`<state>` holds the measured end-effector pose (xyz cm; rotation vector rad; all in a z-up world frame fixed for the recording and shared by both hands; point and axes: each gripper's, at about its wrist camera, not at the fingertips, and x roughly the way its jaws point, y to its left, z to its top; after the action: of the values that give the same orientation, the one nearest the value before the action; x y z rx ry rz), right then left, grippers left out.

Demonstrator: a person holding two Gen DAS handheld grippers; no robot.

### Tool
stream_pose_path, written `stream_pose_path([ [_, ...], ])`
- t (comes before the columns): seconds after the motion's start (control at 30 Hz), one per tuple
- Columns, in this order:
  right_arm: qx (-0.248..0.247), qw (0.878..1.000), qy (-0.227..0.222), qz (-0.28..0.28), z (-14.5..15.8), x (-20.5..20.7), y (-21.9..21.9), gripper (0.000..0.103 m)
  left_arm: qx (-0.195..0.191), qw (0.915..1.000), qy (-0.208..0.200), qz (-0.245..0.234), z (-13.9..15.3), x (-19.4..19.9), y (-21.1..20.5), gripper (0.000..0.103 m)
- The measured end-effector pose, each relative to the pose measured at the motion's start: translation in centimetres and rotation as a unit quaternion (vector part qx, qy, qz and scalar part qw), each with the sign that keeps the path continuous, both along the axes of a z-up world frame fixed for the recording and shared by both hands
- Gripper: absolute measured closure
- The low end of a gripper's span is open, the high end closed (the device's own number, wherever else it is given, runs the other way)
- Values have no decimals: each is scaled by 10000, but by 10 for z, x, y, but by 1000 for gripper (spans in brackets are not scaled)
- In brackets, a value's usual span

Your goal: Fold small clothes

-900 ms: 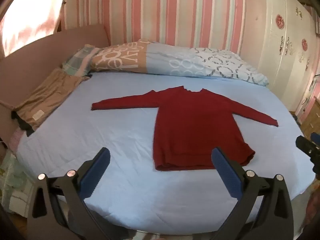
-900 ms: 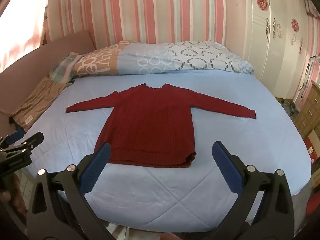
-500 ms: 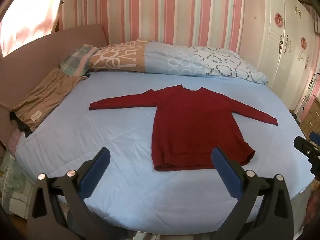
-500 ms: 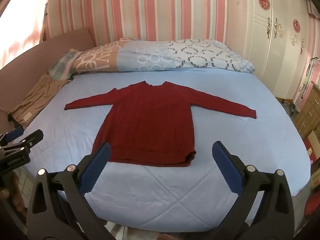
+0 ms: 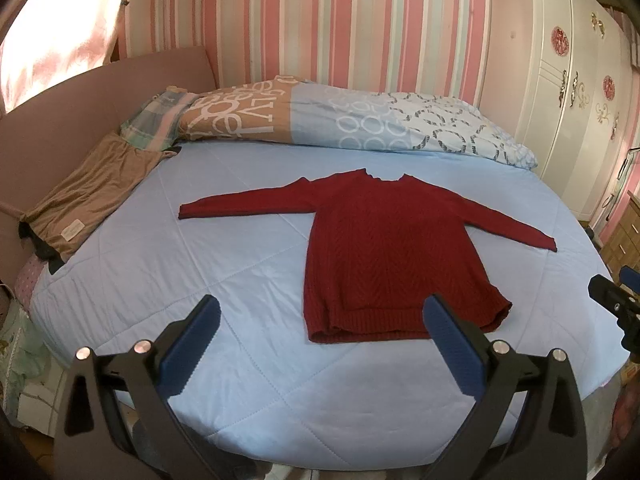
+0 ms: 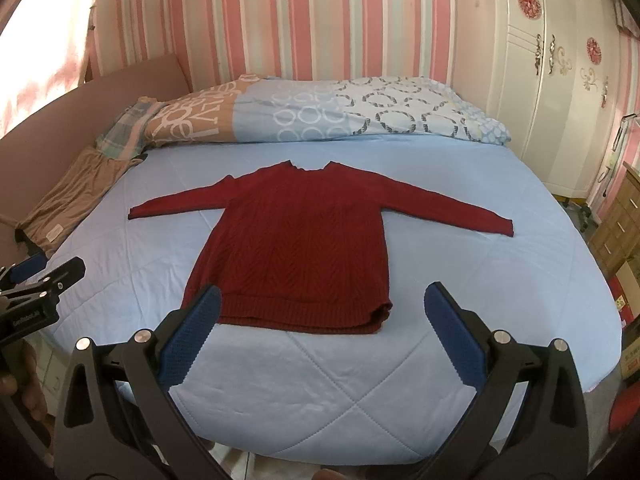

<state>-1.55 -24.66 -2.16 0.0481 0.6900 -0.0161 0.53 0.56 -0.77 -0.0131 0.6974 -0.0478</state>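
A dark red knit sweater point(image 5: 384, 248) lies flat on the light blue bed point(image 5: 240, 300), both sleeves spread out, hem toward me. It also shows in the right wrist view point(image 6: 296, 248). My left gripper point(image 5: 320, 320) is open and empty, held above the bed's near edge, in front of the sweater's hem. My right gripper point(image 6: 320, 312) is open and empty, also near the hem. The right gripper's tip shows at the right edge of the left view point(image 5: 616, 304); the left gripper shows at the left edge of the right view point(image 6: 36, 292).
A folded patterned duvet point(image 5: 340, 120) lies along the head of the bed. A brown garment point(image 5: 84, 196) lies at the left edge by the pink headboard point(image 5: 60, 120). A white wardrobe point(image 6: 560, 80) and a wooden drawer unit point(image 6: 620, 224) stand on the right.
Both grippers have shifted slightly forward toward the sweater; it sits a little lower and larger in view. Both stay open and the sweater has not moved.
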Motion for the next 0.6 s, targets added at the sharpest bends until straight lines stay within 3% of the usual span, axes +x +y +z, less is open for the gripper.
stream_pose_path([
  [0.6, 36, 10000, -2, 8, -2, -1, -1, 3, -38, 10000, 38, -11, -2, 1, 0, 1],
])
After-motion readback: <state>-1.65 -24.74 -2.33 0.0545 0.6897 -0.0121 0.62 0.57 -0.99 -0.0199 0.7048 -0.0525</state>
